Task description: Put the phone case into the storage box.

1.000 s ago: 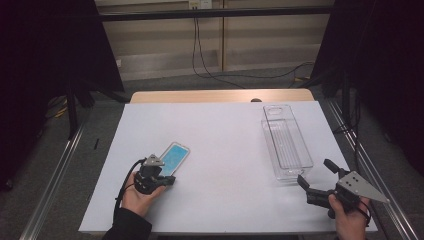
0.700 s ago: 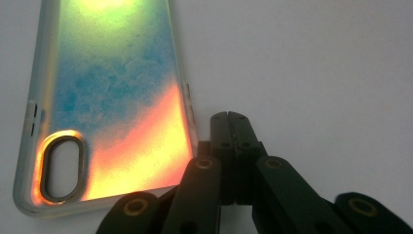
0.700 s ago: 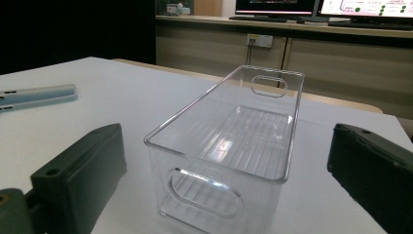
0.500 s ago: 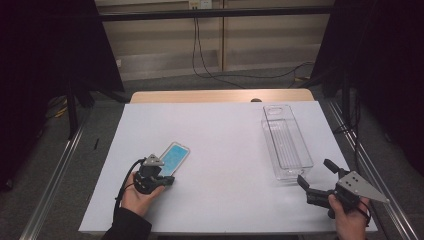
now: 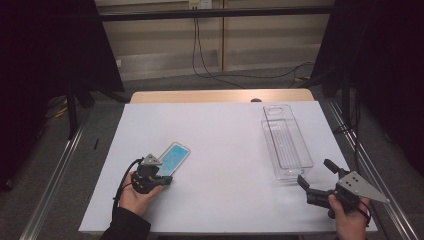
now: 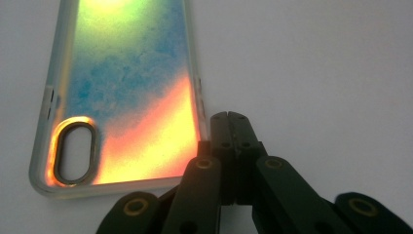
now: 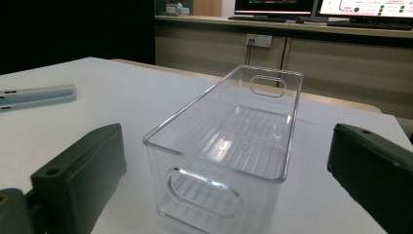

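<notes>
A phone case with a blue-tinted back lies flat on the white table, left of the middle. In the left gripper view the phone case glows blue, yellow and orange, its camera cut-out towards me. My left gripper is shut with nothing between its jaws, its tips just beside the case's long edge. A clear plastic bin stands empty at the right. My right gripper is open at the bin's near end; its jaws stand wide on either side of the bin, apart from it.
A wooden board borders the table's far edge. Metal rails run along both sides, and cables lie on the floor behind. The phone case appears far left in the right gripper view, with monitors on a counter beyond.
</notes>
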A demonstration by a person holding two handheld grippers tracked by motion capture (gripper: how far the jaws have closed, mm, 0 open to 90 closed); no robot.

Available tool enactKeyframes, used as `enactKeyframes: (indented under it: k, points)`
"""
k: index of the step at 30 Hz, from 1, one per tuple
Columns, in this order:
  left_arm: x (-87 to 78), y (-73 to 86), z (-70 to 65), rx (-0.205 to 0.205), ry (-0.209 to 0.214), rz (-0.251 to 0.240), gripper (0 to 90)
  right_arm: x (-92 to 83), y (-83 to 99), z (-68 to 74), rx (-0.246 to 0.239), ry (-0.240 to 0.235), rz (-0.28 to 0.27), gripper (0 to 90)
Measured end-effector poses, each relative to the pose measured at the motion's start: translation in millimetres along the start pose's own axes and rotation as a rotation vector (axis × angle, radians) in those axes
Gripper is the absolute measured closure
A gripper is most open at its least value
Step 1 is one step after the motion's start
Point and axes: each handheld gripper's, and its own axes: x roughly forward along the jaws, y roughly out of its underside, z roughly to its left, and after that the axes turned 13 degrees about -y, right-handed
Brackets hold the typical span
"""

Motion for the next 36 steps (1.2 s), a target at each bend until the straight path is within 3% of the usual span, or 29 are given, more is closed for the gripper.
enactKeyframes:
  k: [20, 24, 36]
  points:
    - [-1.7, 2.3, 6.4, -0.015, -0.004, 0.003, 90.0, -0.1, 0.0, 0.2, 0.0, 0.0, -0.001, 0.0]
    - [-2.5, 2.9, 7.1, -0.005, -0.023, 0.001, 90.0, -0.1, 0.0, 0.0, 0.001, -0.001, -0.001, 0.0]
    - [-2.9, 2.8, 10.2, -0.001, -0.017, 0.007, 90.0, -0.3, 0.0, -0.1, 0.001, -0.001, -0.001, 0.0]
